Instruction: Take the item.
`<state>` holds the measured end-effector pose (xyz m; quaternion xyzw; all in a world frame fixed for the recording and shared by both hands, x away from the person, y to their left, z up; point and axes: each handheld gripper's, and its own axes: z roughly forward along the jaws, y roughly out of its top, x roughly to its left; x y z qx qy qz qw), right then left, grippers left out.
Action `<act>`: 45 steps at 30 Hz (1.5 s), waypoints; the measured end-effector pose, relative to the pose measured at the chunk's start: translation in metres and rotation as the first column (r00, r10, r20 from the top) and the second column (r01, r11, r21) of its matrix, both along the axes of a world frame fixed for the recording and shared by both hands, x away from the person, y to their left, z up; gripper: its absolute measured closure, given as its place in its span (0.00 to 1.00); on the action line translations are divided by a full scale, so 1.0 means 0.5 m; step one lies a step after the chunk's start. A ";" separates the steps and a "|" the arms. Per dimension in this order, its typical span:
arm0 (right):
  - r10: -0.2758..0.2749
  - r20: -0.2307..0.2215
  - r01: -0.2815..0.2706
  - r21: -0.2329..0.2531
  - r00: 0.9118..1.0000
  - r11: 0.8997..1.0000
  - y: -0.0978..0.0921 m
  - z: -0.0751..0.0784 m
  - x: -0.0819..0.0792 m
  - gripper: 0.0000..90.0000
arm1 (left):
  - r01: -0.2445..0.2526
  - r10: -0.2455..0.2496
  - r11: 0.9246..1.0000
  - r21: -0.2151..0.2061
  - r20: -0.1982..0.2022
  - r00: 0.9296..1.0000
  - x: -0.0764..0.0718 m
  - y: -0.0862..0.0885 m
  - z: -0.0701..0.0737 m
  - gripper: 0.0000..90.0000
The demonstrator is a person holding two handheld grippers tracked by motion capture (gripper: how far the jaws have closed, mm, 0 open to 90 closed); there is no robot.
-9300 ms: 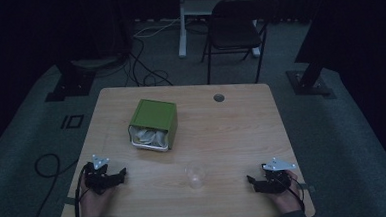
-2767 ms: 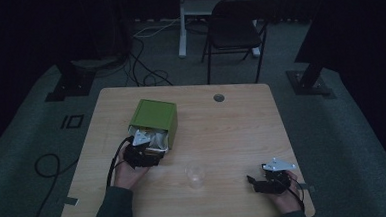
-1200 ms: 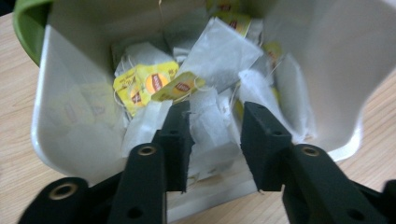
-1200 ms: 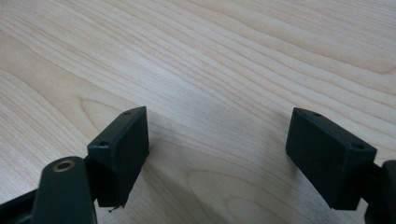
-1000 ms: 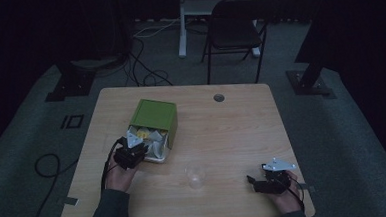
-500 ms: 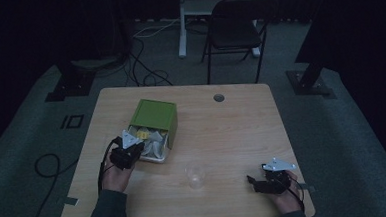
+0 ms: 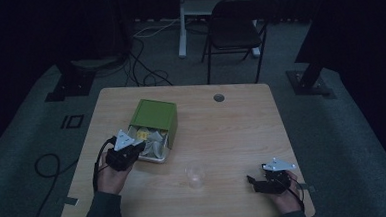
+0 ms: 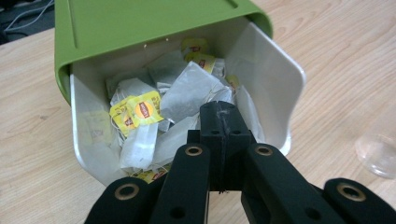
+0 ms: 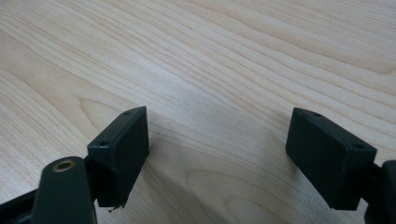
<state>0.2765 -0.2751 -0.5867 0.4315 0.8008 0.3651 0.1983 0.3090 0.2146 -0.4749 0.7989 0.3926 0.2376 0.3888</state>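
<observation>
Green box (image 7: 153,121), glossy white lining, on its side left of centre on pale woodgrain bench (image 7: 232,131); crumpled paper tea bags (image 8: 187,91) inside; left claw (image 8: 219,122) clenched at its mouth; right claw (image 9: 217,154) released, near right; clear cup (image 7: 195,174).

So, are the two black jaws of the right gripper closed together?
No, the right gripper has its jaws wide apart, with bare wooden table between them.
</observation>
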 end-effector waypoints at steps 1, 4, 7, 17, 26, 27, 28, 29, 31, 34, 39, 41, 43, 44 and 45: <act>0.000 0.000 0.000 0.000 1.000 1.000 0.000 0.000 0.000 0.23 | 0.005 -0.005 1.000 -0.001 0.003 1.000 -0.003 0.000 0.003 1.00; 0.000 0.000 0.000 0.000 1.000 1.000 0.000 0.000 0.000 0.23 | 0.010 -0.010 1.000 -0.006 0.005 1.000 -0.005 0.000 0.005 1.00; 0.000 0.001 0.000 0.000 1.000 1.000 0.000 0.000 0.000 0.23 | 0.028 -0.028 1.000 -0.010 0.015 1.000 -0.015 0.000 0.014 1.00; 0.000 -0.001 0.000 0.001 1.000 1.000 0.000 0.000 0.000 0.23 | 0.061 -0.061 0.998 -0.023 0.026 0.998 -0.033 0.000 0.020 1.00; 0.000 0.000 0.000 0.000 1.000 1.000 0.000 0.000 0.000 0.23 | 0.097 -0.096 0.995 -0.035 0.022 0.995 -0.052 0.007 0.019 1.00; 0.000 -0.001 0.000 0.000 1.000 1.000 0.000 0.000 0.000 0.23 | 0.101 -0.100 0.994 -0.038 0.019 0.995 -0.053 0.009 0.019 1.00; 0.000 -0.001 0.000 0.000 1.000 1.000 0.000 0.000 0.000 0.23 | 0.104 -0.103 0.994 -0.042 0.018 0.994 -0.054 0.010 0.019 1.00; 0.000 0.000 0.000 0.000 1.000 1.000 0.000 0.000 0.000 0.23 | 0.105 -0.104 0.994 -0.044 0.017 0.994 -0.056 0.011 0.019 1.00; 0.001 0.000 -0.001 0.000 1.000 1.000 0.000 0.000 0.000 0.23 | 0.111 -0.111 0.993 -0.038 0.015 0.994 -0.060 0.012 0.019 1.00; 0.000 -0.001 0.000 0.000 1.000 1.000 0.000 0.000 0.000 0.23 | 0.118 -0.118 0.993 -0.031 0.016 0.993 -0.066 0.012 0.019 1.00; 0.000 0.000 0.000 0.000 1.000 1.000 0.000 0.000 0.000 0.23 | 0.130 -0.130 0.991 -0.037 0.013 0.991 -0.075 0.007 0.021 1.00; 0.000 0.000 0.000 0.000 1.000 1.000 0.000 0.000 0.000 0.23 | 0.141 -0.140 0.989 -0.035 0.006 0.990 -0.074 0.006 0.020 1.00; 0.000 0.000 0.000 0.000 1.000 1.000 0.000 0.000 0.000 0.23 | 0.144 -0.144 0.989 -0.034 0.002 0.990 -0.074 0.005 0.019 1.00; 0.000 0.000 0.000 0.000 1.000 1.000 0.000 0.000 0.000 0.23 | 0.154 -0.154 0.987 -0.037 -0.003 0.988 -0.073 0.003 0.017 1.00; 0.000 -0.001 0.000 0.000 1.000 1.000 0.000 0.000 0.000 0.23 | 0.159 -0.160 0.987 -0.036 -0.005 0.987 -0.072 0.003 0.017 1.00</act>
